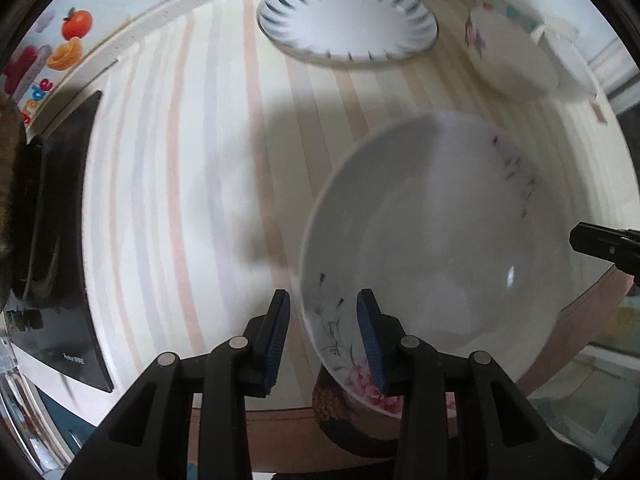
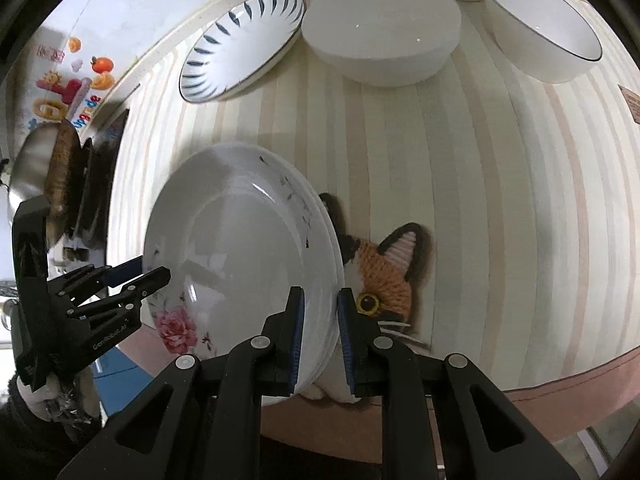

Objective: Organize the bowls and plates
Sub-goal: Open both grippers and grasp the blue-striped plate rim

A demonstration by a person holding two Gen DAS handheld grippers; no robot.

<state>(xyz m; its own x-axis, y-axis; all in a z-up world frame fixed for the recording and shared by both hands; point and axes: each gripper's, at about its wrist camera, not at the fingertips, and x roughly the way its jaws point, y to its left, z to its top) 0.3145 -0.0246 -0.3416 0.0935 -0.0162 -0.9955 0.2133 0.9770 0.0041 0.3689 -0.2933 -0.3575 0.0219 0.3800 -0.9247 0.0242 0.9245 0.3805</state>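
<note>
Notably, the induction cooktop [image 1: 60,240] lay at the 9 o'clock edge of the left wrist view, on the striped tablecloth [image 1: 180,180]. The left gripper [image 1: 324,340] straddled the near rim of the floral plate [image 1: 432,240]: one blue pad sat inside the rim, the other stood outside it with a visible gap, so the jaws were apart and not clamped. The blue-leaf plate [image 1: 347,20] rested at 12 o'clock, and a floral bowl [image 1: 512,56] sat at 1 o'clock. In the right wrist view, a steel wok [image 2: 32,168] stood at 9 o'clock. The floral plate [image 2: 240,264] sat on top of a stack, tilted, over a knitted cat-face coaster [image 2: 384,280] at 5 o'clock of the stack. The right gripper [image 2: 320,340] had its jaws set on either side of the stack's rim; whether the pads pressed the rim cannot be told. The blue-leaf plate [image 2: 240,44] lay at 11 o'clock, a white bowl [image 2: 380,32] at 12 o'clock, and a dark-rimmed bowl [image 2: 540,28] at 1 o'clock.
</note>
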